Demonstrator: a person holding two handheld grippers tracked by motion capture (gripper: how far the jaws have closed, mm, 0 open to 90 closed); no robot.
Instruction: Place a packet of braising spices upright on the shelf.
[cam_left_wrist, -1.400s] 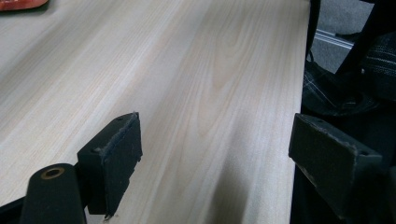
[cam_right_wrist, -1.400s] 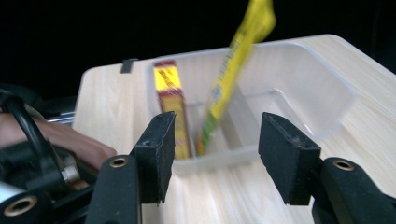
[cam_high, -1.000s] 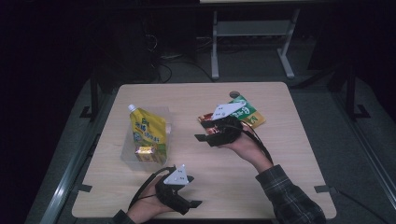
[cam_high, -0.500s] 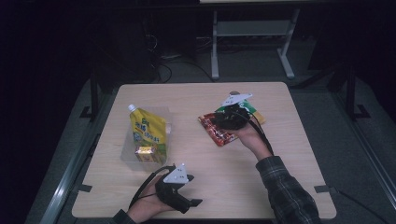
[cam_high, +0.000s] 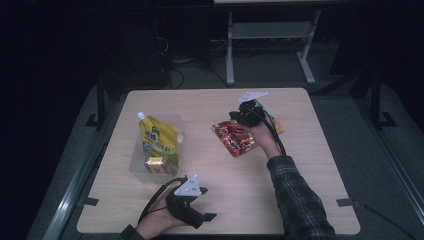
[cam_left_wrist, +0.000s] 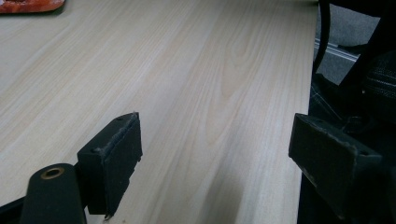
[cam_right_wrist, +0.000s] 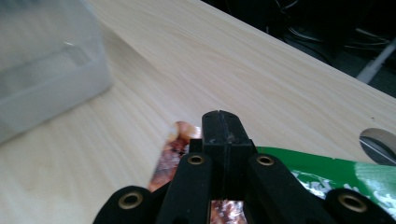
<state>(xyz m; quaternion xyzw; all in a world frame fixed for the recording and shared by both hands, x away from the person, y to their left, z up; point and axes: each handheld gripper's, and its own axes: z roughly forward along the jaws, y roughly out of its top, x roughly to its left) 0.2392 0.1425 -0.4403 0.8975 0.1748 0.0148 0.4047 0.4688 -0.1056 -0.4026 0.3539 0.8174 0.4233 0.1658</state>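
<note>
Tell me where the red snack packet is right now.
In the high view the red snack packet lies flat right of table centre, beside the green packet, under the right gripper.

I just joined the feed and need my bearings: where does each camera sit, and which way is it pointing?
High view: fixed above the near side, looking forward and down on the wooden table; both forearms enter from below, left gripper near the front edge, right gripper over the red snack packet.
Left gripper view: rides the left gripper, fingers apart, facing bare tabletop and the near table edge.
Right gripper view: rides the right gripper, fingers together over the red packet, green packet beside it.
Shared: the red packet and clear bin appear in both high and right gripper views.
</note>
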